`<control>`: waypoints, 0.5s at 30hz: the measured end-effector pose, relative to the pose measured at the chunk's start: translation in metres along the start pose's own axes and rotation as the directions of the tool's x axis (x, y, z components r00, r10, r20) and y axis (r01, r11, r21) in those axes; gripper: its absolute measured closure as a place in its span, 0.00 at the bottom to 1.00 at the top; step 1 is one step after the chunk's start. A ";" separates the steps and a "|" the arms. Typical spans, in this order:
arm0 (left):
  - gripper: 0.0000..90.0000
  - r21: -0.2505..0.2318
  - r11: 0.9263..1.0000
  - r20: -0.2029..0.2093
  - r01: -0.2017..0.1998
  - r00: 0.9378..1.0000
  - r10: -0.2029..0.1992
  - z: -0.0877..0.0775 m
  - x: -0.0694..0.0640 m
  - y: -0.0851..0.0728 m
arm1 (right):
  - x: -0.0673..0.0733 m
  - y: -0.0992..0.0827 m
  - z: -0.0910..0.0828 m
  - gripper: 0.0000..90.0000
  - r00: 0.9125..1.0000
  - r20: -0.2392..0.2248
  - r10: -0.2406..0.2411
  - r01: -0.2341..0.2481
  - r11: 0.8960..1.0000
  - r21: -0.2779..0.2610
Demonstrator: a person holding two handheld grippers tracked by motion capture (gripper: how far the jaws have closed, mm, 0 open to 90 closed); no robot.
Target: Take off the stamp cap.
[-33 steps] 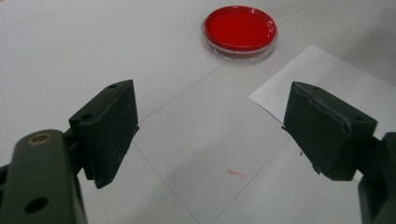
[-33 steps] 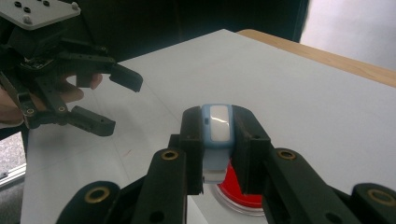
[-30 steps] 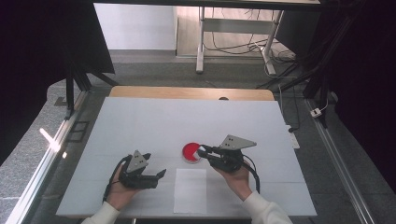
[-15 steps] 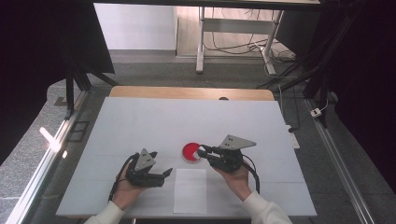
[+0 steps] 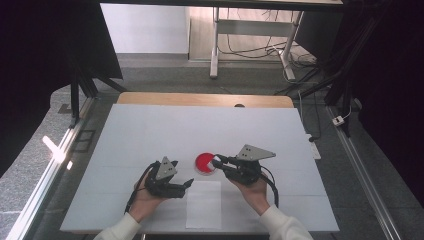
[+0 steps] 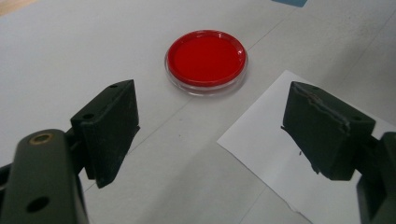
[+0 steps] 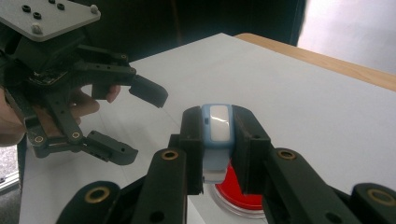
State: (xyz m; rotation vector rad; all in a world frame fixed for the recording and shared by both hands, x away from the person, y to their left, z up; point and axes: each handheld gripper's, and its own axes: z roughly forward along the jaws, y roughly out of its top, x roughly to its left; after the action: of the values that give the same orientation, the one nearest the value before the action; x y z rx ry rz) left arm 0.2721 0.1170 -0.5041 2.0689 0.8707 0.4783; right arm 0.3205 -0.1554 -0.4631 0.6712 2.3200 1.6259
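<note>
**Stamp held over the red pad**

White table (image 5: 150, 130): both forearms enter low, wrists level. Right gripper (image 7: 217, 128) clamps a small blue stamp (image 7: 218, 126) above the red ink pad (image 5: 205, 162). Left gripper (image 6: 210, 126) gapes wide, holding nothing, beside the paper sheet (image 5: 204, 205).

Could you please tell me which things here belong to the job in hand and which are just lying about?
In use:
- blue-and-white stamp, clamped in right gripper
- red ink pad
- paper sheet
- left gripper, jaws open

Lying about:
- trestle and cables beyond the table
</note>
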 end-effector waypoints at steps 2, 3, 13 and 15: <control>0.21 -0.001 1.000 0.001 -0.003 1.000 0.003 0.001 -0.001 0.001 | 0.000 0.000 0.001 0.84 1.000 -0.001 -0.001 0.001 1.000 0.005; 0.21 -0.001 1.000 0.002 -0.003 1.000 0.003 0.001 -0.002 0.002 | 0.000 0.000 0.001 0.84 1.000 -0.001 -0.001 0.001 1.000 0.005; 0.21 -0.001 1.000 0.015 -0.021 1.000 0.021 0.005 -0.007 0.007 | 0.000 -0.003 0.003 0.84 1.000 -0.004 0.001 -0.001 1.000 0.013; 0.21 -0.002 1.000 0.018 -0.021 1.000 0.022 0.006 -0.009 0.008 | 0.000 -0.003 0.003 0.84 1.000 -0.005 0.001 -0.001 1.000 0.014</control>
State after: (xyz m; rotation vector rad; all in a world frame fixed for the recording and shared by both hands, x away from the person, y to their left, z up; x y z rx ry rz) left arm 0.2733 0.1039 -0.5011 2.0799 0.8381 0.4711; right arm 0.3210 -0.1531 -0.4669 0.6729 2.3368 1.6148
